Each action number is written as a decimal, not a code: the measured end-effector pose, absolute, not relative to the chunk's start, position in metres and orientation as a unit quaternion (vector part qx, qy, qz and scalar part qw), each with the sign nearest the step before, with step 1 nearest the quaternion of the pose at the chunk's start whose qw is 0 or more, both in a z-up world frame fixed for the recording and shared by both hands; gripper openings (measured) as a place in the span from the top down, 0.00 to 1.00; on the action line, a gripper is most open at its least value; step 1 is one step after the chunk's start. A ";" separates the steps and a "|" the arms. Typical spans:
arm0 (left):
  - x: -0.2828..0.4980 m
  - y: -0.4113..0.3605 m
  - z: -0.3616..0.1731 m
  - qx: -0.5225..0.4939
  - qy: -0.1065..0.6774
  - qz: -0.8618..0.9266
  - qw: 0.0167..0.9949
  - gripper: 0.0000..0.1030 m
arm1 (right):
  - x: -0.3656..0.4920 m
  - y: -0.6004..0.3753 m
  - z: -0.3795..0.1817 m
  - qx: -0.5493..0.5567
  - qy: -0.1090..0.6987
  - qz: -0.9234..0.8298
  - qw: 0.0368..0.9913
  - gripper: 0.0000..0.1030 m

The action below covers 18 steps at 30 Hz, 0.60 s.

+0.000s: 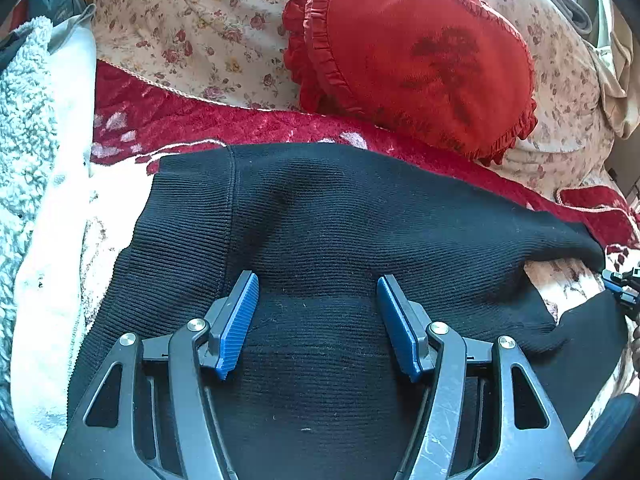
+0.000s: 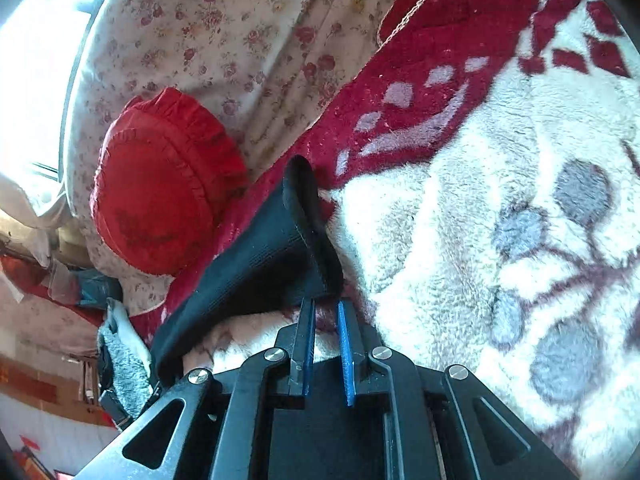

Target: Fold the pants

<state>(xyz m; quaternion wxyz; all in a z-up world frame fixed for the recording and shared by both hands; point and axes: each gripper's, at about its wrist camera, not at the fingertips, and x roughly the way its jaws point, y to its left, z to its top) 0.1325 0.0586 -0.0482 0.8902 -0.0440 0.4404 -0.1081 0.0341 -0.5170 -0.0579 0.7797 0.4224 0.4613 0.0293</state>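
Black ribbed knit pants (image 1: 340,240) lie spread on a red and white fleece blanket (image 1: 172,128). My left gripper (image 1: 318,284) is open, its blue pads (image 1: 240,320) wide apart just above the pants' middle. In the right wrist view the pants (image 2: 256,252) stretch away to the left, with one end raised in a fold. My right gripper (image 2: 326,304) sits at that end with its blue pads (image 2: 346,356) a narrow gap apart. The cloth edge reaches the fingertips; I cannot see whether it is pinched.
A red ruffled round cushion (image 1: 416,60) leans on a floral pillow (image 1: 192,36) behind the pants. A grey fleece and white cloth pile (image 1: 36,160) lies at the left. The patterned blanket (image 2: 500,240) fills the right of the right wrist view.
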 end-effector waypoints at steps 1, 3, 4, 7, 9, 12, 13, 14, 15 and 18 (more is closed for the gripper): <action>0.132 0.058 -0.048 -0.043 0.440 -0.108 0.891 0.40 | 0.033 -0.519 -0.058 0.433 0.458 0.031 0.776 0.87; 0.132 0.059 -0.049 -0.044 0.438 -0.108 0.891 0.40 | 0.028 -0.523 -0.060 0.469 0.441 0.033 0.764 0.79; 0.132 0.059 -0.049 -0.044 0.438 -0.108 0.892 0.40 | 0.024 -0.525 -0.061 0.481 0.434 0.031 0.761 0.76; 0.132 0.058 -0.049 -0.041 0.436 -0.107 0.892 0.40 | 0.017 -0.527 -0.060 0.504 0.425 0.029 0.751 0.70; 0.132 0.057 -0.049 -0.040 0.436 -0.106 0.893 0.40 | 0.021 -0.525 -0.057 0.491 0.438 0.024 0.753 0.68; 0.132 0.057 -0.049 -0.040 0.435 -0.106 0.893 0.40 | 0.033 -0.522 -0.058 0.474 0.446 0.018 0.759 0.68; 0.132 0.057 -0.049 -0.040 0.435 -0.107 0.893 0.40 | 0.035 -0.522 -0.058 0.468 0.443 0.016 0.764 0.68; 0.132 0.057 -0.049 -0.040 0.434 -0.107 0.893 0.40 | 0.038 -0.521 -0.058 0.465 0.438 0.015 0.769 0.68; 0.132 0.057 -0.049 -0.040 0.434 -0.107 0.894 0.40 | 0.042 -0.520 -0.059 0.461 0.435 0.016 0.773 0.69; 0.131 0.058 -0.050 -0.041 0.432 -0.108 0.895 0.40 | 0.041 -0.516 -0.048 0.441 0.426 0.021 0.790 0.94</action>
